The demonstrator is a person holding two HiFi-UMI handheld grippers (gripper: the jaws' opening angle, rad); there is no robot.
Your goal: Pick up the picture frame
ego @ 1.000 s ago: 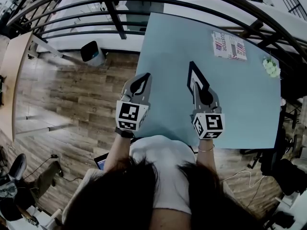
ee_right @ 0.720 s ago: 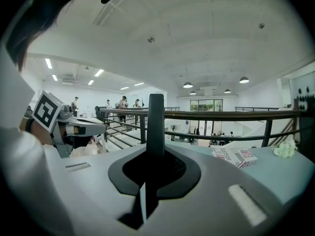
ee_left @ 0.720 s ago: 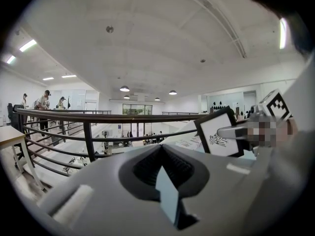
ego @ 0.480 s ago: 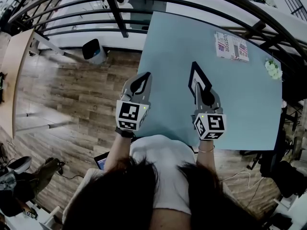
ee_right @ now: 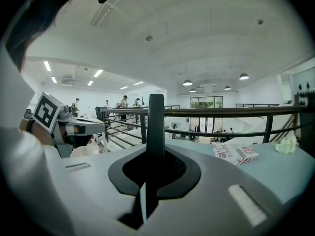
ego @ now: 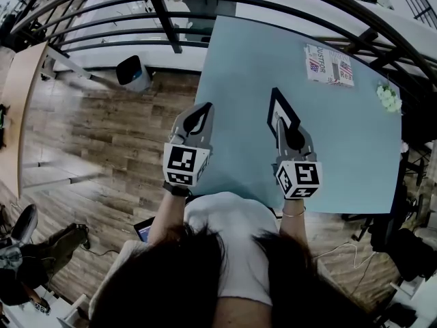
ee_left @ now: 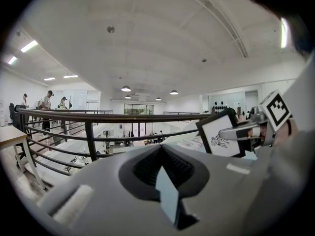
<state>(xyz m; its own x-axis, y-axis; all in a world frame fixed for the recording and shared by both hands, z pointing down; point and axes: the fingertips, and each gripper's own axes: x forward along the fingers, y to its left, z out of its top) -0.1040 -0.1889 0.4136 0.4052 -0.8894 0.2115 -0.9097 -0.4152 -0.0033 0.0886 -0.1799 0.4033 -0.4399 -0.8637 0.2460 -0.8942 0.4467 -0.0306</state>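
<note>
The picture frame (ego: 278, 110), black-rimmed with a white picture, stands on edge above the light blue table (ego: 246, 60), with my right gripper (ego: 283, 128) shut on its near side. In the right gripper view its dark edge (ee_right: 156, 124) rises straight up out of the jaws. The left gripper view shows the frame's face (ee_left: 220, 134), a small drawing on white, and the right gripper (ee_left: 242, 131) clamped on it. My left gripper (ego: 200, 117) hovers over the table's left edge, level with the right one, shut with nothing in it.
A printed box (ego: 327, 65) lies at the table's far right, with a small white flower bunch (ego: 387, 98) beyond it. A dark railing (ego: 164, 12) curves behind the table. Wooden floor (ego: 102, 135) lies far below to the left. People stand in the distance (ee_right: 118, 104).
</note>
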